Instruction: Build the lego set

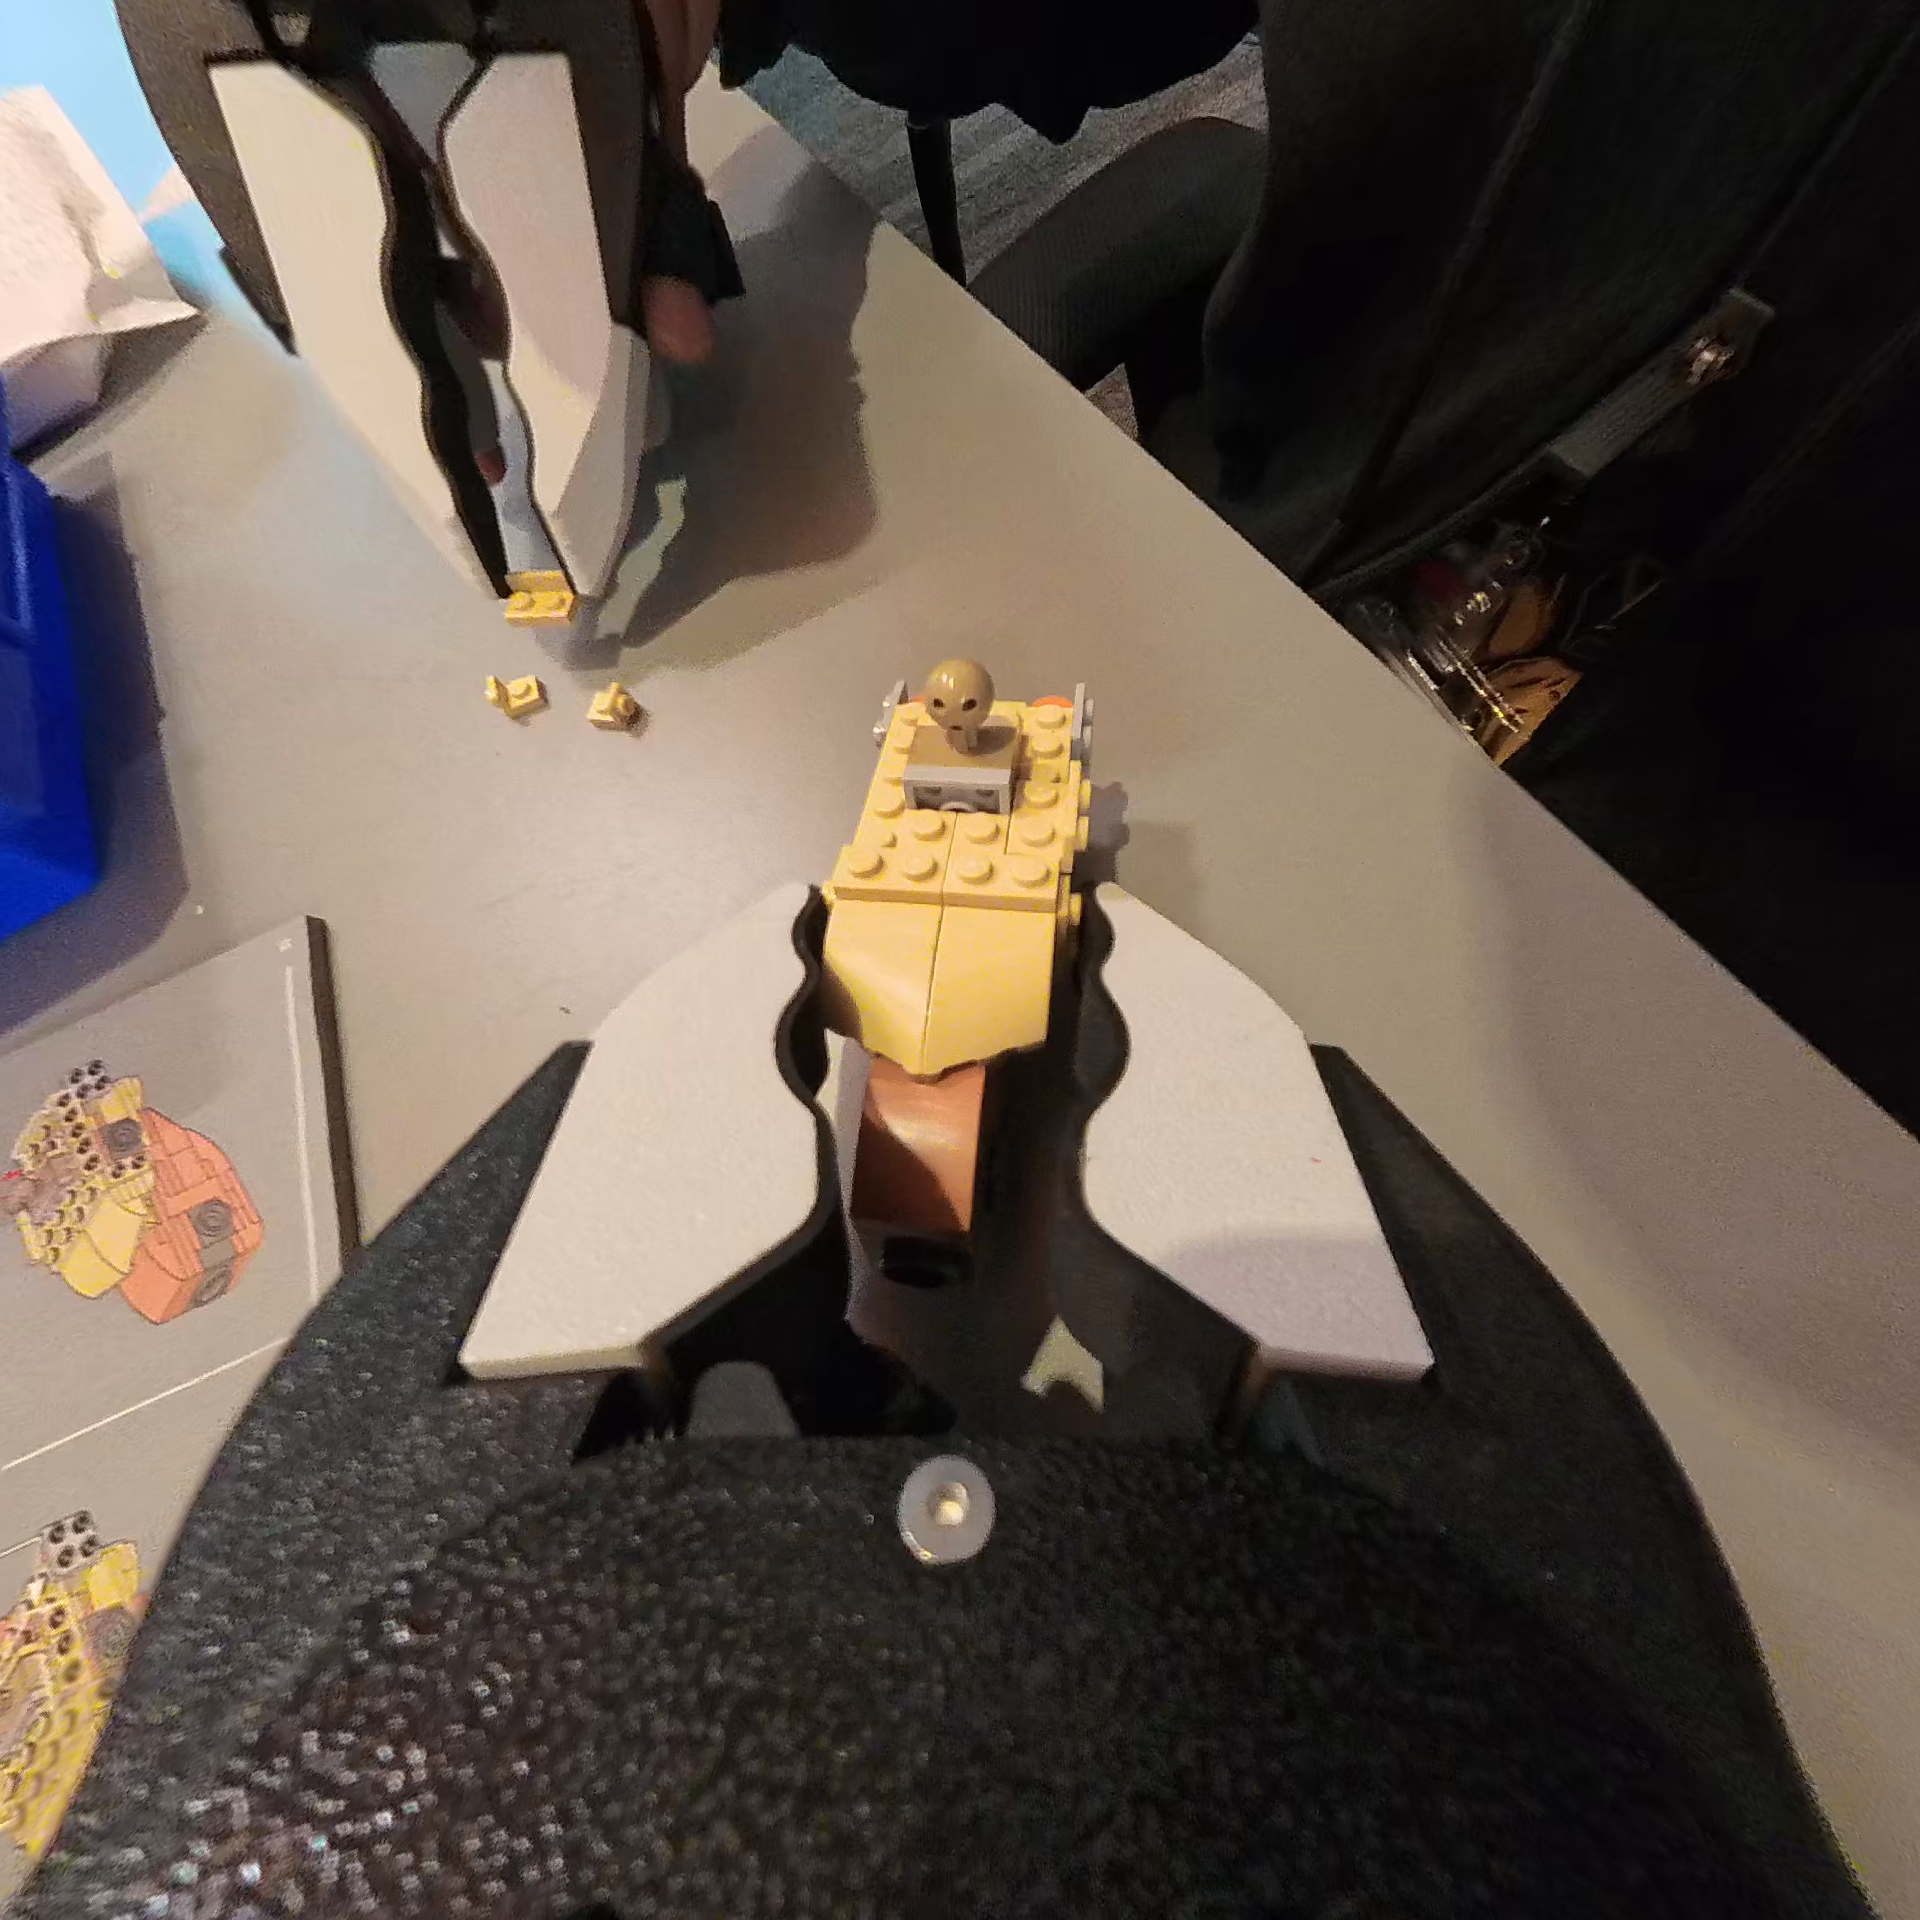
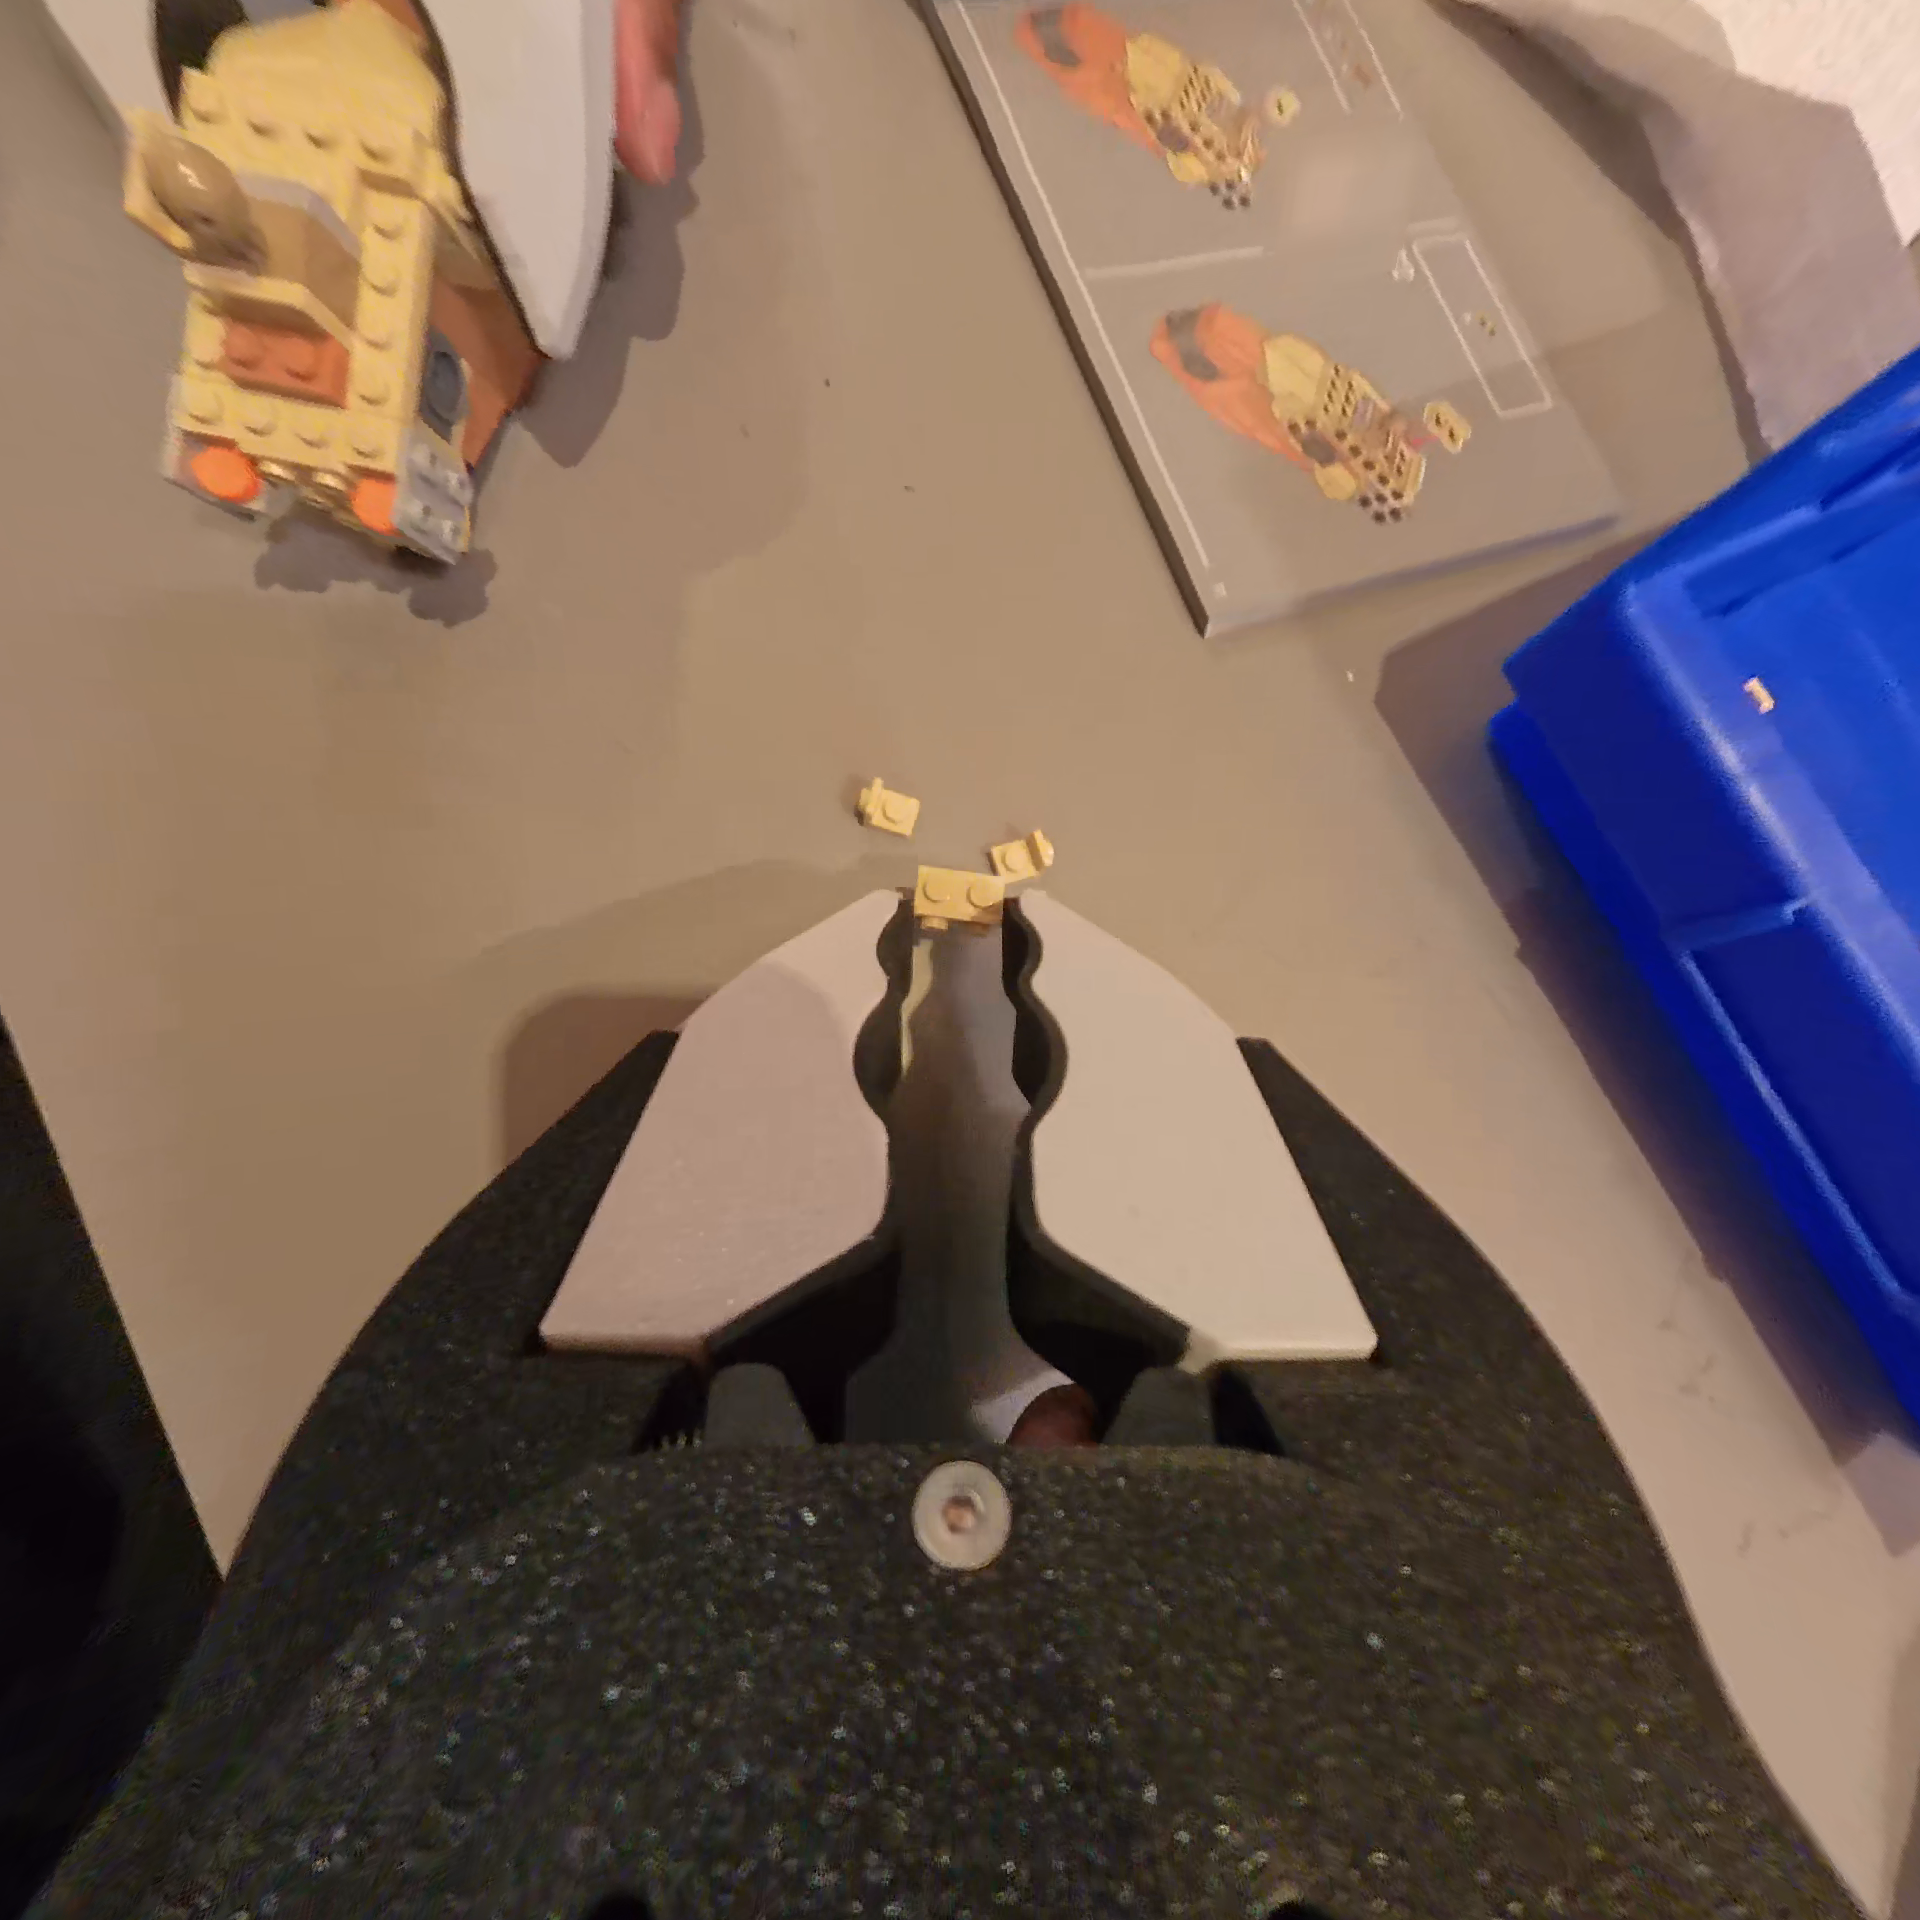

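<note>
The left gripper (image 1: 951, 935) pinches the tan and brown lego model (image 1: 961, 883) at its near end, its fingers (image 1: 665, 1143) pressed against the model's sides. The model sits near the table (image 1: 416, 810) edge, with a round tan head piece (image 1: 958, 694) on top at its far end. The right gripper (image 2: 958, 914) is closed on a small tan plate (image 2: 958, 896), holding it at the fingertips low over the table. Two more small tan pieces (image 2: 888, 808) lie just beyond it, well apart from the model. An instruction booklet (image 2: 1340, 343) lies open on the table, and a blue bin (image 2: 1745, 831) stands to its right in the right wrist view.
</note>
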A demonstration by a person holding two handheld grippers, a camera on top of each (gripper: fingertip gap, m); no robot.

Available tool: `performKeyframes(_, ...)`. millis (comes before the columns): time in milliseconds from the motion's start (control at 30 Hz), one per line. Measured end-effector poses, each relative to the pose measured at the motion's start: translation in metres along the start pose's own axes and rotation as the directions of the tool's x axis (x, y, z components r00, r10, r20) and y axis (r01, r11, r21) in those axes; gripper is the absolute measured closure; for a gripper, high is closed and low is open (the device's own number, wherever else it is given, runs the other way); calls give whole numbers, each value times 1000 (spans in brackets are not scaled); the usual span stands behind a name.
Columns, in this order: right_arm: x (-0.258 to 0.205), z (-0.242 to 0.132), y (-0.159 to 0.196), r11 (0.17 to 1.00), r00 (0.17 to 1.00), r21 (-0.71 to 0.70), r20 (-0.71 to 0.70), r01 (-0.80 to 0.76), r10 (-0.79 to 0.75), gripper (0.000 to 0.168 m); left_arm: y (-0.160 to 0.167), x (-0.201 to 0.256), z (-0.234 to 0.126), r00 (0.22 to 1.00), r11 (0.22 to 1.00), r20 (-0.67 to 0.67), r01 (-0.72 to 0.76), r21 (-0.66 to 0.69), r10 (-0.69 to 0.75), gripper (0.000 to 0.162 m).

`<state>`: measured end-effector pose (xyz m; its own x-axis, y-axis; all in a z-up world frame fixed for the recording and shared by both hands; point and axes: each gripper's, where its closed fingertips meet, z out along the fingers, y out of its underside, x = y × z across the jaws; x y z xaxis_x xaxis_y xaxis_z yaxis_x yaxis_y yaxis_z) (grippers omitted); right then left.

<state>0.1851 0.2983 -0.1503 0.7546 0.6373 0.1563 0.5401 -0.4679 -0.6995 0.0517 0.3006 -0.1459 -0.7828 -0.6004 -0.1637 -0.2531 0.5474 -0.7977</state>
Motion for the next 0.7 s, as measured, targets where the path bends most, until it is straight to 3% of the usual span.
performKeyframes(400,-1,5,-1,999,1000,34,4,8,-8,152,6,8,-2,1000,999,-26,-1,-32,0,109)
performKeyframes(700,0,7,3,999,1000,43,13,-8,7,152,-25,6,-15,995,984,-70,77,163,-66,108)
